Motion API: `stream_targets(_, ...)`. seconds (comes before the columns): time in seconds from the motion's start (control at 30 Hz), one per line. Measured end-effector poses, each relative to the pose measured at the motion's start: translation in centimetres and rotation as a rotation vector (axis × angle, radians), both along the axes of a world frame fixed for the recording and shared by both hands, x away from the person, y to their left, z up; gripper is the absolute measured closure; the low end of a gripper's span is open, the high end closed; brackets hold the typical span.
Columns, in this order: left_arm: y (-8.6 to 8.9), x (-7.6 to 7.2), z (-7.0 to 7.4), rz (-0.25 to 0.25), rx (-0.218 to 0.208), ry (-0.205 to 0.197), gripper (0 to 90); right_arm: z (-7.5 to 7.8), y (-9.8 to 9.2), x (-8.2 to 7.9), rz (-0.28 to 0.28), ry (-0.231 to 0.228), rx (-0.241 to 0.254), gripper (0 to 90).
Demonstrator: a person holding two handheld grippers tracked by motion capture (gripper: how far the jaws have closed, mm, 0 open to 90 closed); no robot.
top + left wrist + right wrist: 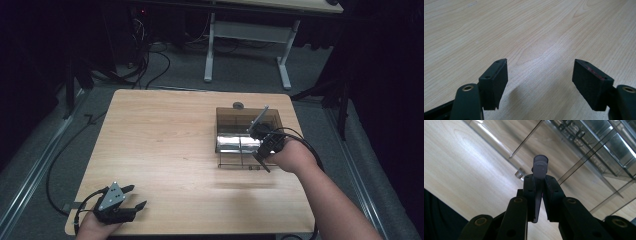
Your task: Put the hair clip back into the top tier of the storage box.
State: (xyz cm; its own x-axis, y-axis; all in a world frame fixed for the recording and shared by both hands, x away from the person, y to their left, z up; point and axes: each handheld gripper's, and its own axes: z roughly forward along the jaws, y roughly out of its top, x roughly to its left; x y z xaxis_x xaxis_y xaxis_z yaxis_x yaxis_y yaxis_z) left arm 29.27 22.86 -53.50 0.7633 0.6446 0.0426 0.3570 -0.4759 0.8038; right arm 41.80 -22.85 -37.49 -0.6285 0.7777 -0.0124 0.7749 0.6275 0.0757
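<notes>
Grey part [539,173] lower end hidden between fingers [530,192]; identity unclear.

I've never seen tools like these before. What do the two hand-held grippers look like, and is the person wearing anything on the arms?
Both grippers are black. The left gripper carries a grey three-cornered plate on top, with a black cable trailing away. Its two jaws end in blocky black pads, one with a faint reddish mark. The right gripper has brass-coloured rivets on its linkages and a looping black cable. The forearms are bare, no sleeves.
</notes>
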Motion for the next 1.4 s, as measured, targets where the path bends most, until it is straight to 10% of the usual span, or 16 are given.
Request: stream_targets(1.4, 0.1, 0.1, 0.0, 0.001, 0.0, 0.006, 29.0, -2.6, 1.6, 3.7, 0.056, 0.003, -0.022, 80.6)
